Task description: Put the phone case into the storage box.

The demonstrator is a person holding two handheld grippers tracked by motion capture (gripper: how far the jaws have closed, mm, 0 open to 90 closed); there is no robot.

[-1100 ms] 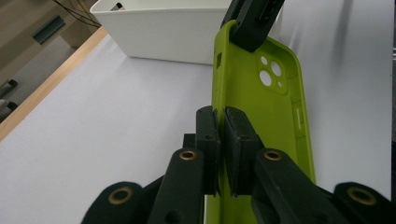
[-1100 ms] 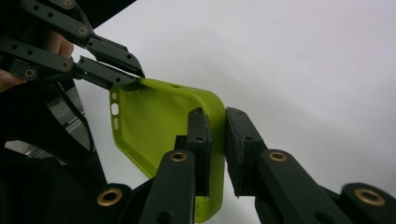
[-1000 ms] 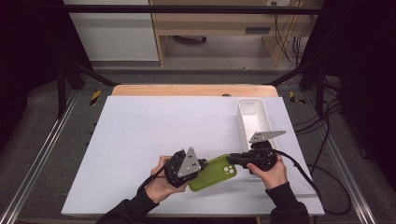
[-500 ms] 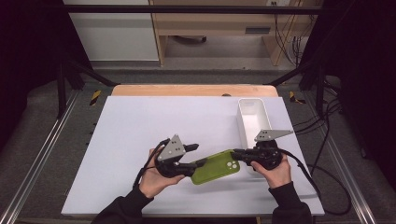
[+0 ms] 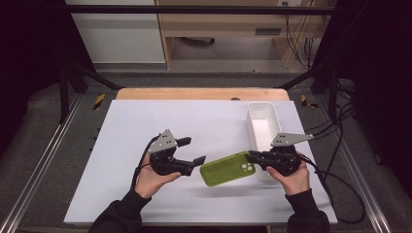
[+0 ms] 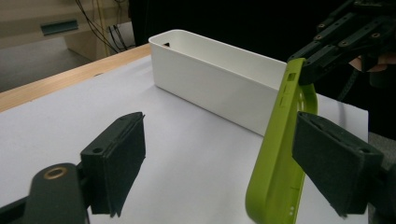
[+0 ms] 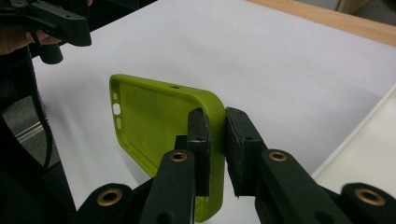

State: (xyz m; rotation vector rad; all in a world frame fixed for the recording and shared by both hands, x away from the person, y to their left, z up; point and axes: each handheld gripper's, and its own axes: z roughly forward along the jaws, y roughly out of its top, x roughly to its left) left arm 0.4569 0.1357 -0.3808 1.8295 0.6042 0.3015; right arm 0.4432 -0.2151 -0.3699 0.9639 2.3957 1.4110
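A lime-green phone case [image 5: 227, 168] hangs just above the white table, held by its camera end. My right gripper [image 5: 252, 158] is shut on that end, and in the right gripper view its pads [image 7: 217, 149] pinch the case's rim [image 7: 154, 121]. To the left of the case, my left gripper [image 5: 192, 151] is open. In the left gripper view the case's free end [image 6: 275, 163] stands between the wide-apart jaws, close against the right-hand pad [image 6: 334, 163] and far from the other pad [image 6: 119, 158].
A long white bin [image 5: 262, 128] stands on the right side of the table, just behind the right hand, and also appears in the left gripper view [image 6: 219, 84]. The table's wooden far edge [image 5: 199, 93] runs behind it. Cables trail off to the right.
My left gripper has drawn back to the left from the case and its jaws have opened. The right gripper still holds the case, shifted slightly right.
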